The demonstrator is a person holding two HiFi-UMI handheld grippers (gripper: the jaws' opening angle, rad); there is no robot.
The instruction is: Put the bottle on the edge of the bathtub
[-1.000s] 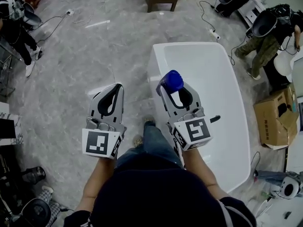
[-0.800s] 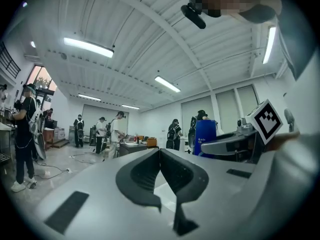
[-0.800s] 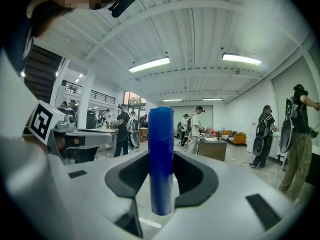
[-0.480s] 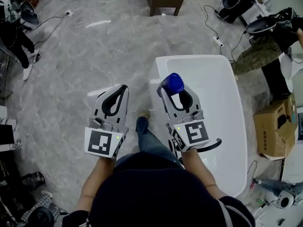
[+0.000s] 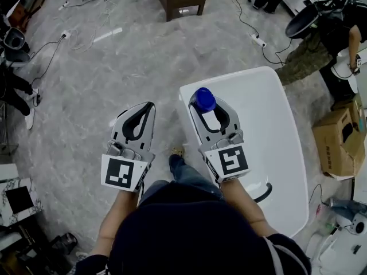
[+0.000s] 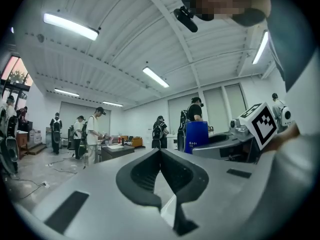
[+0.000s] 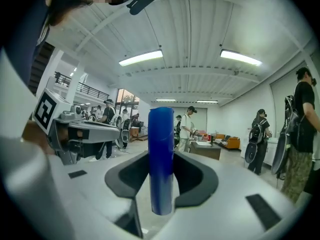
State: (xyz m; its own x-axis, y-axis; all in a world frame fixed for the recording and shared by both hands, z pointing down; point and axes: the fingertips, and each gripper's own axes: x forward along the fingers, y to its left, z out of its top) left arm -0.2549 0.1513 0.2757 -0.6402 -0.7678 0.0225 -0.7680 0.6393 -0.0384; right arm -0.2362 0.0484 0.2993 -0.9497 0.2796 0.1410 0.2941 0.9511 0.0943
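Bottle (image 7: 161, 159) between right gripper's (image 5: 209, 106) fingers (image 7: 194, 179)

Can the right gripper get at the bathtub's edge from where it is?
Probably yes. The right gripper, shut on the blue bottle, hangs over the bathtub by its left rim, and that stretch of rim looks bare, with nothing between them.

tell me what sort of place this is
Probably a workshop or recording studio, not a home bathroom: the bathtub stands alone on a wide floor, a power strip lies nearby, and several other people stand around.
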